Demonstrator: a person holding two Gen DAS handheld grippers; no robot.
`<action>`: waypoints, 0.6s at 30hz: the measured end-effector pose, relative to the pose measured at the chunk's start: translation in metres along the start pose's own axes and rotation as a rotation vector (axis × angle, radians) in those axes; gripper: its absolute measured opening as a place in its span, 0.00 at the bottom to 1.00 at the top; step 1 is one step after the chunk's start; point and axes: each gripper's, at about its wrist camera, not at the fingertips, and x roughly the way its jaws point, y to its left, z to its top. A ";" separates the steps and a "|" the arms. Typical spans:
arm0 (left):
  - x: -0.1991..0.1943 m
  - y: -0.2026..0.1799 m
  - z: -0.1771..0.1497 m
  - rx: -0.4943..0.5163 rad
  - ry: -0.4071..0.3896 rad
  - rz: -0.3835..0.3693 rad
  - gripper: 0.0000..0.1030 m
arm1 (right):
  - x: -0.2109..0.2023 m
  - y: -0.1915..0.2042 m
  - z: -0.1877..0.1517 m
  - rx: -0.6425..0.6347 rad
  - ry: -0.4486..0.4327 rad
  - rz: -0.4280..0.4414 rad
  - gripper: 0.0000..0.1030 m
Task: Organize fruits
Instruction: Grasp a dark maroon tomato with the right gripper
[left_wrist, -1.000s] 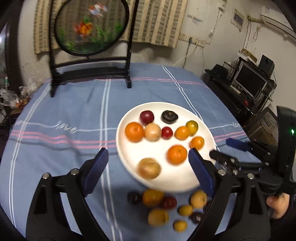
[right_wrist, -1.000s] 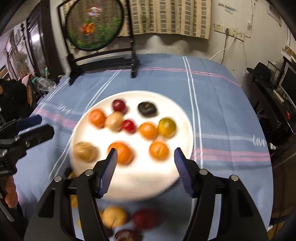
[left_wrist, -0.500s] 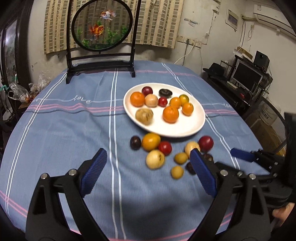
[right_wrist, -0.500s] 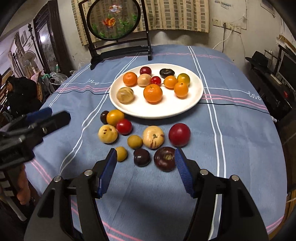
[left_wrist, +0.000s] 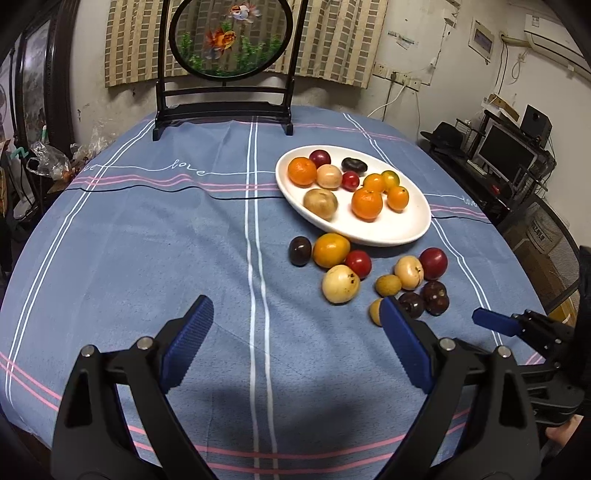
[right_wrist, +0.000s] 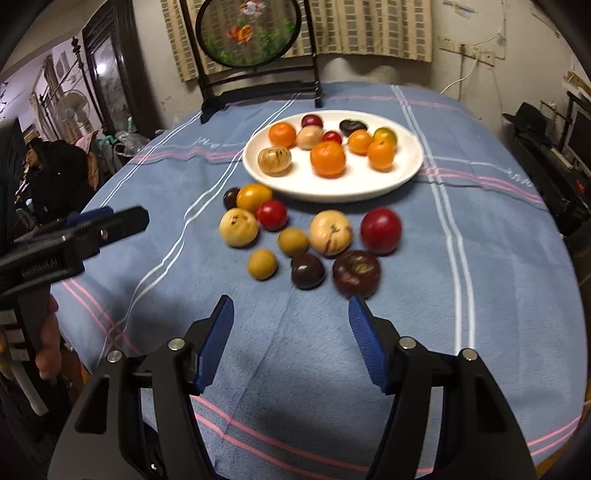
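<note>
Hovering with both the left gripper (left_wrist: 297, 341) and right gripper (right_wrist: 290, 339) spread and empty, we judge the dark plum (right_wrist: 356, 273) light, round, slippery: pinch across its middle.

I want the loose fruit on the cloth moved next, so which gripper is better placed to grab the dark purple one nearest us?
Probably the right gripper: it's open, and the dark purple fruit lies just ahead of its right finger.

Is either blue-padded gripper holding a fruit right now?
No, the left gripper and right gripper both stand open and empty above the blue tablecloth.
</note>
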 end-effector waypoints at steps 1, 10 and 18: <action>0.000 0.001 0.000 -0.001 -0.001 0.001 0.90 | 0.001 -0.004 0.000 0.007 -0.014 -0.015 0.63; 0.012 -0.006 -0.006 0.029 0.040 -0.036 0.90 | 0.048 -0.043 0.013 0.036 0.072 -0.134 0.62; 0.021 -0.036 -0.017 0.125 0.054 -0.056 0.90 | 0.076 -0.041 0.018 -0.023 0.071 -0.123 0.42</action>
